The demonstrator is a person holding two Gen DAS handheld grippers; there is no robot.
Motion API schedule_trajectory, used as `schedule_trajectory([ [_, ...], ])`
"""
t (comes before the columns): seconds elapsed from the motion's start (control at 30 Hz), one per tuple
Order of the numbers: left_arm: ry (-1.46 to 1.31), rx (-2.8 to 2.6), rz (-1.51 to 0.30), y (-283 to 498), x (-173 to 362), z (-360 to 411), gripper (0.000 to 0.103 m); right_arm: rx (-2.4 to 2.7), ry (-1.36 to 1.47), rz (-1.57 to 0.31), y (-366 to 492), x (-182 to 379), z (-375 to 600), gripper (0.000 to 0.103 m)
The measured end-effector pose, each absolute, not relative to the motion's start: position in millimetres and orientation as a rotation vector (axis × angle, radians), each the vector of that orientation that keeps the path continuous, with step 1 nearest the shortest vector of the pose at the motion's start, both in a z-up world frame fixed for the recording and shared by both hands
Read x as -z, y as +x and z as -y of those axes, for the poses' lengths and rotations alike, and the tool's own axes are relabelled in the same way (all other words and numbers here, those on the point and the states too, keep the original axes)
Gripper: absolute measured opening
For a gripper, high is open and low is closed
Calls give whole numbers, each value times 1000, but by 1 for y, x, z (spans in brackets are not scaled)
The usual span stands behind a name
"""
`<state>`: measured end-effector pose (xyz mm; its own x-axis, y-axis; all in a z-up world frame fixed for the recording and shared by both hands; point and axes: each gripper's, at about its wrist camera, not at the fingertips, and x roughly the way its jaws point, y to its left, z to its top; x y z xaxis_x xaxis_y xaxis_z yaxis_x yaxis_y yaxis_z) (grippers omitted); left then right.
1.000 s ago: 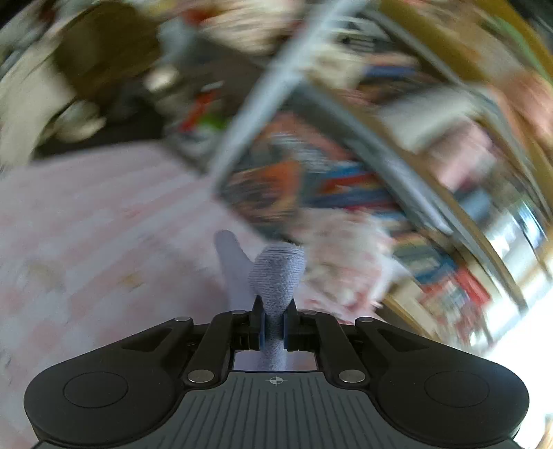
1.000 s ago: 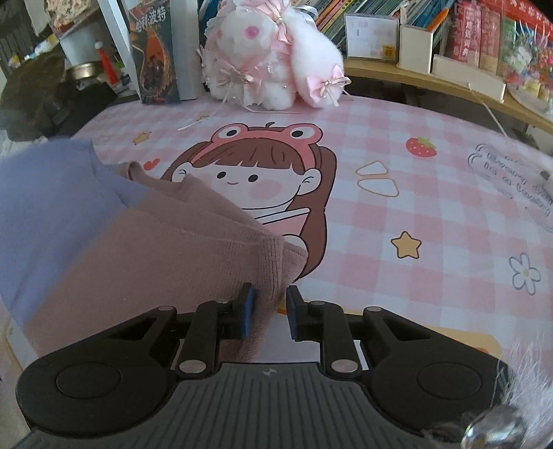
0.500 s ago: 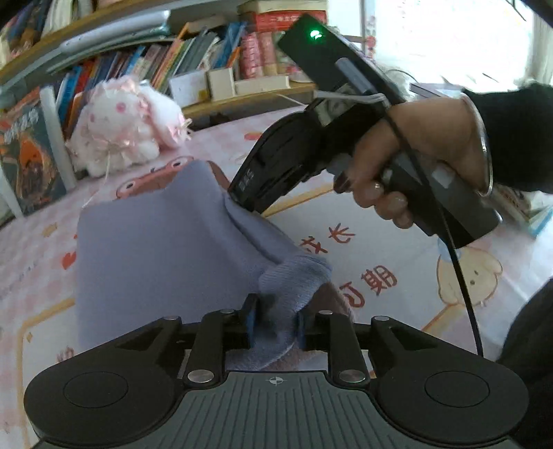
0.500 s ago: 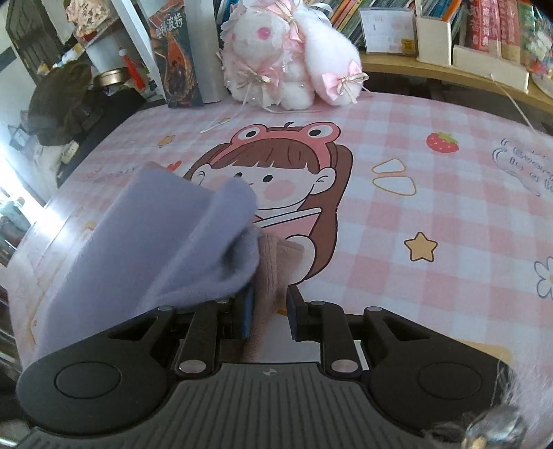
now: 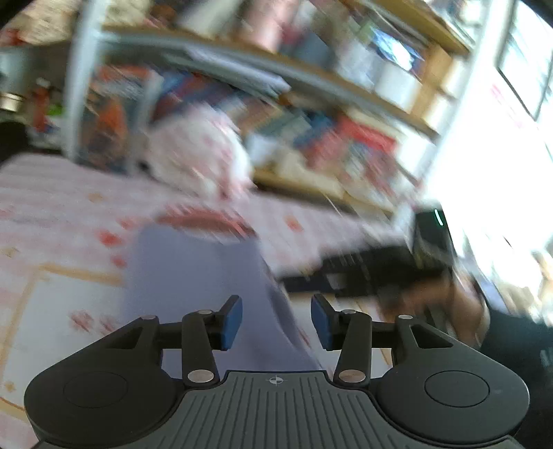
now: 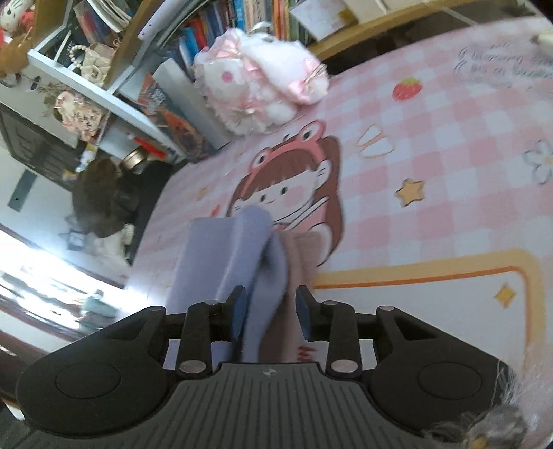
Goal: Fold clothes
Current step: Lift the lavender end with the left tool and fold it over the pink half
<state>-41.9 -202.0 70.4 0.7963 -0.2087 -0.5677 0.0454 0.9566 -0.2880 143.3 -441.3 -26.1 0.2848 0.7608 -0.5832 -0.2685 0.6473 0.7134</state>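
A lavender garment [image 5: 193, 276] lies on the pink checked tablecloth [image 5: 52, 207]; the left wrist view is blurred by motion. My left gripper [image 5: 276, 324] hovers just above its near edge, jaws opening, and no cloth is pinched between them. In the right wrist view the lavender cloth [image 6: 221, 248] is folded over a dusty pink layer [image 6: 307, 248]. My right gripper [image 6: 271, 312] has both layers bunched between its pads, still touching them while the jaws open. A hand [image 5: 449, 304] holds that right gripper [image 5: 373, 273] at the right of the left wrist view.
A white and pink plush toy [image 6: 262, 86] sits at the table's far edge, in front of crowded bookshelves [image 6: 214, 31]. A dark bag [image 6: 103, 197] lies beyond the table's left edge. The tablecloth [image 6: 432, 155] carries a cartoon girl print.
My left gripper has let go of the lavender cuff and its jaws have spread wide as it swung across. The right gripper has rolled and its jaws have widened around the bunched cloth.
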Motion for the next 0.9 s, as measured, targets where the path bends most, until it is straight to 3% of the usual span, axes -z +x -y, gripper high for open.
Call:
schedule_trajectory([
  [0.2, -104, 25, -812, -14, -11, 213, 42, -717, 540, -1173, 155, 43, 416, 23],
  [0.27, -92, 19, -804, -24, 1, 217, 44, -699, 552, -1176, 156, 46, 413, 12],
  [0.3, -97, 15, -801, -30, 4, 219, 44, -714, 555, -1161, 155, 43, 413, 6],
  [0.5, -144, 7, -831, -34, 7, 216, 44, -933, 444, -919, 118, 8, 420, 6],
  [0.57, -123, 10, -838, -28, 7, 218, 47, -821, 322, -966, 121, 17, 416, 6],
  [0.67, -89, 12, -847, -25, 8, 221, 48, -748, 400, -1041, 135, 35, 425, 8],
  [0.8, -92, 16, -837, -27, 9, 221, 53, -738, 435, -991, 134, 26, 430, 10],
  [0.83, -95, 20, -838, -27, 8, 222, 57, -732, 443, -980, 134, 24, 431, 13],
  [0.9, -91, 26, -838, -26, 3, 224, 63, -723, 468, -962, 136, 18, 433, 30],
])
